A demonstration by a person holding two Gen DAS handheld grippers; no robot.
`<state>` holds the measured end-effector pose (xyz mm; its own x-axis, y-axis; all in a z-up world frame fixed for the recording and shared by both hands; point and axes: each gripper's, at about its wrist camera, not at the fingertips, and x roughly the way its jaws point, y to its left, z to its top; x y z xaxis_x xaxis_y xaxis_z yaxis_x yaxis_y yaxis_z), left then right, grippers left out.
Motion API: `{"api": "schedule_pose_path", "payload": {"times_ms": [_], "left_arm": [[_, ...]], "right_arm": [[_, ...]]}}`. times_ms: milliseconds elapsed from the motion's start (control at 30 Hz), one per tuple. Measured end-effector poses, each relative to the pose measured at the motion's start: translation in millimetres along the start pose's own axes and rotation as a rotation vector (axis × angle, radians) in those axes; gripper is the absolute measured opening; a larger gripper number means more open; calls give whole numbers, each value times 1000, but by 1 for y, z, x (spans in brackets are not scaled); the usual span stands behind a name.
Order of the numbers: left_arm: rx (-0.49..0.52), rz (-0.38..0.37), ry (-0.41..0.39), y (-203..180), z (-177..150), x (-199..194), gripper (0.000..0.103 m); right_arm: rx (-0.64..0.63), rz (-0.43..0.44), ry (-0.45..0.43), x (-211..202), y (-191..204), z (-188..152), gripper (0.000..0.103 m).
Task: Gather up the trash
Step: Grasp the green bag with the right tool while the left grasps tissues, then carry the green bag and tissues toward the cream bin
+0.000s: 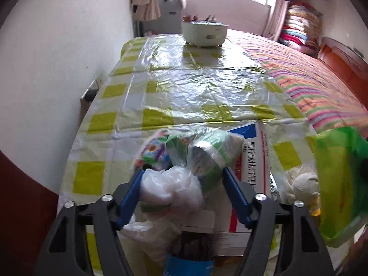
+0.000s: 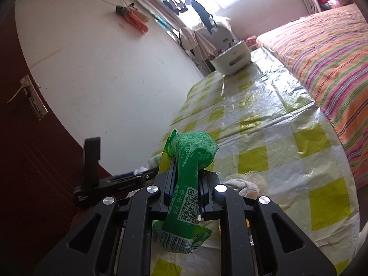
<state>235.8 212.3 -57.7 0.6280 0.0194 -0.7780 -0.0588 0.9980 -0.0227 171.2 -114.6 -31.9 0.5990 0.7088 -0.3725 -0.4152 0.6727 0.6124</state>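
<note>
In the left wrist view my left gripper [image 1: 181, 172] is shut on a clear plastic trash bag [image 1: 181, 161] stuffed with wrappers and white plastic, held over the near edge of the table [image 1: 184, 92]. In the right wrist view my right gripper [image 2: 185, 172] is shut on a crumpled green wrapper [image 2: 188, 172] with a QR code, held above the table's near left corner. The green wrapper also shows blurred at the right of the left wrist view [image 1: 340, 184].
A white and red medicine box [image 1: 250, 161] and a crumpled white tissue [image 1: 299, 184] lie near the front edge. A white cooking pot [image 1: 204, 33] stands at the far end. A striped bed [image 1: 322, 87] borders the right side, a wall the left.
</note>
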Motion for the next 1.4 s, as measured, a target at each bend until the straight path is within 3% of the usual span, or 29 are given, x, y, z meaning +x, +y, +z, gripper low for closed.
{"api": "schedule_pose_path", "payload": {"times_ms": [300,533,767,1200,1400], "left_arm": [[21,19,-31,-11,-7,-6,47],[26,39,-98,-20,-8,-23,44],[33,5,-174,-36,-10,-50,44],[102,-163,-211,-97,-22,-79,44],[126,-288,-203,-127,-26,-90,44]], "right_arm": [[9,-10,-47,-17,-5,5,15],[-30,-37,-111,-38,-2,8,15],[-43,-76,-170,-64,-8,13,15],[-99,-206,-262,-111,-17,10,15],[-105,-263,-300,-132,-23,8,15]]}}
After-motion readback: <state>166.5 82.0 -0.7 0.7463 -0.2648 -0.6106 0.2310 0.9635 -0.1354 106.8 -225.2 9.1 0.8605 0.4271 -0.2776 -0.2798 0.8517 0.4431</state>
